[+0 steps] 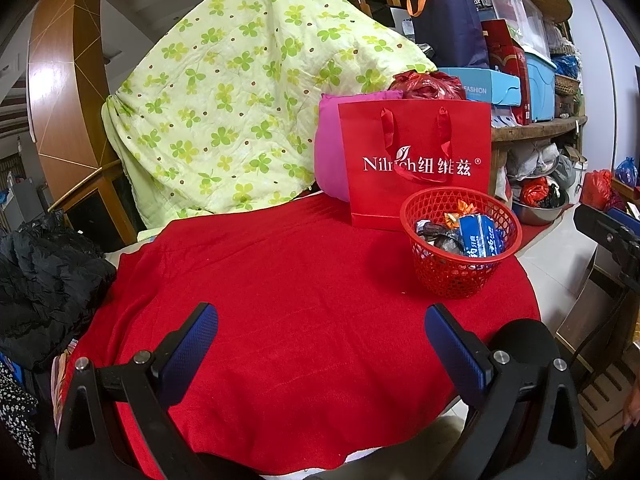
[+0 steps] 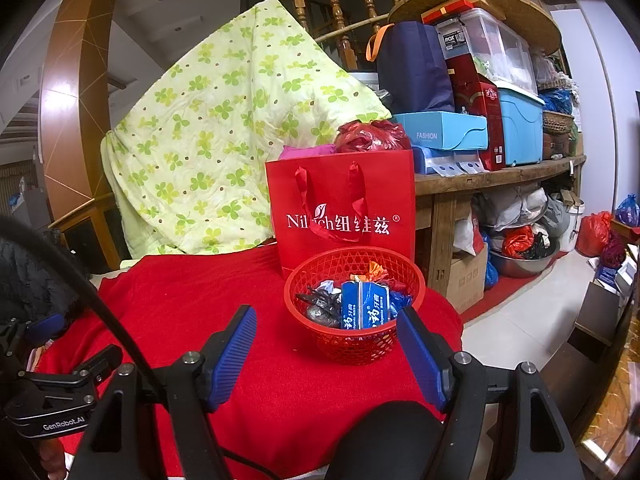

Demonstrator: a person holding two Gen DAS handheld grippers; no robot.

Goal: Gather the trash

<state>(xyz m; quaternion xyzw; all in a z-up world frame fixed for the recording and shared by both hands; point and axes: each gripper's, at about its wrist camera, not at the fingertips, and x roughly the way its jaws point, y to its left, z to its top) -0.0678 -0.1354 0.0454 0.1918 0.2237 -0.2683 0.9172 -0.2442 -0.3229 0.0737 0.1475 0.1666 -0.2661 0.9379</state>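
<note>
Two grippers, left gripper (image 1: 322, 344) and right gripper (image 2: 328, 346), hung released and empty above a red cloth (image 1: 280, 300). All visible trash, including a blue toothpaste box (image 2: 365, 305) and crumpled wrappers (image 2: 320, 304), lay inside the red mesh basket (image 2: 354, 344) before a red gift bag (image 2: 344, 212). Collecting looked nearly finished; a last sweep of the cloth for strays seemed wise.

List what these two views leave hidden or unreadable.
- Red basket: trash under the blue toothpaste box is buried, both views.
- Red gift bag: contents hidden by its front; handles cover logo letters.
- Pink cushion: mostly behind the bag.
- Left claw, right claw: open, bases cut off by the bottom edge.
</note>
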